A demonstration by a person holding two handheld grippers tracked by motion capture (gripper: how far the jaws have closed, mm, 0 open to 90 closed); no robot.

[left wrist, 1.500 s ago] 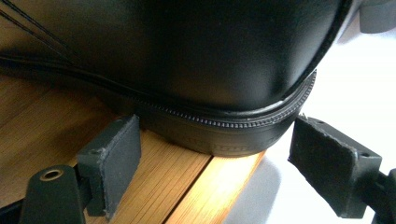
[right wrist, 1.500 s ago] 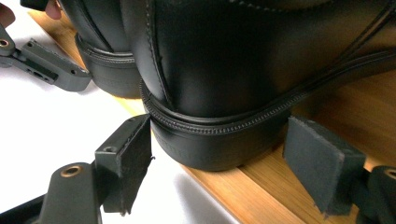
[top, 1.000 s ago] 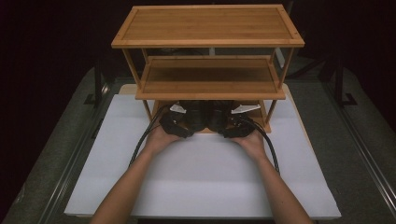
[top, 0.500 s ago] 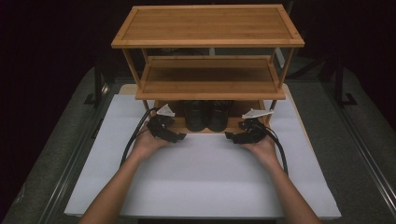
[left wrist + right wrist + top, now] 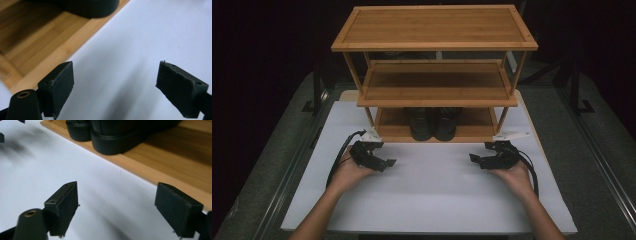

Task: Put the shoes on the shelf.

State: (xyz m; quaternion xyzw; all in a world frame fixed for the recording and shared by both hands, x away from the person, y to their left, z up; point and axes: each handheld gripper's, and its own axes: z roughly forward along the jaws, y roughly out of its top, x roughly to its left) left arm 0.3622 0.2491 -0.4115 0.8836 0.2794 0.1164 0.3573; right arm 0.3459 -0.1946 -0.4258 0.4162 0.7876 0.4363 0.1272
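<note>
I see a white board [image 5: 432, 195] lying flat on the table [image 5: 277, 165], and the table top around it is grey and a bit dull. The room behind is very dark, almost black. At the back of the white board stands a wooden rack [image 5: 434, 25] with three shelves, one above the other. The pair of black shoes [image 5: 434, 122] sits side by side on the lowest shelf, in the middle of it, heels toward me. In the right gripper view the shoes [image 5: 120, 137] rest on the light brown wood close to its front edge. My left gripper [image 5: 387, 163] hangs just over the white board, in front of the rack's left leg, and its jaws stand wide apart with nothing between them. My right gripper [image 5: 474, 159] is over the board in front of the rack's right leg. Its jaws have just been opening, and they hold nothing either. Both grippers are well apart from the shoes and from each other.
</note>
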